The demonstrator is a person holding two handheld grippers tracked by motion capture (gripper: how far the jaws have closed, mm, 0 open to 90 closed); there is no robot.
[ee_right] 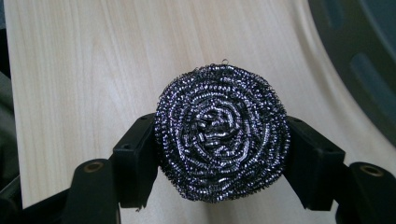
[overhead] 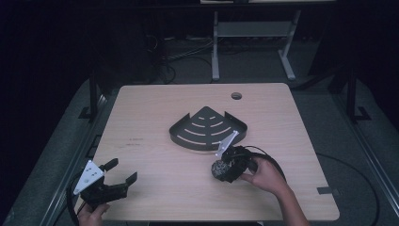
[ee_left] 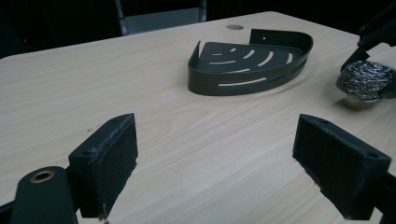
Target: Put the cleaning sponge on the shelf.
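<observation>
Right gripper view: right gripper [ee_right: 219, 158] jaws clamp steel scourer [ee_right: 221, 133] beside rack [ee_right: 369, 56]. Left gripper [overhead: 110, 181] jaws wide apart, idle. Springy scourer may squirm loose, missing rack.

A shiny steel-wool scourer [ee_right: 222, 133] of coiled wire, rough and glinting. The table [overhead: 155, 117] is pale wood grain, smooth and matt. The slotted rack [overhead: 207, 128] looks like dark matt metal (possibly plastic).
</observation>
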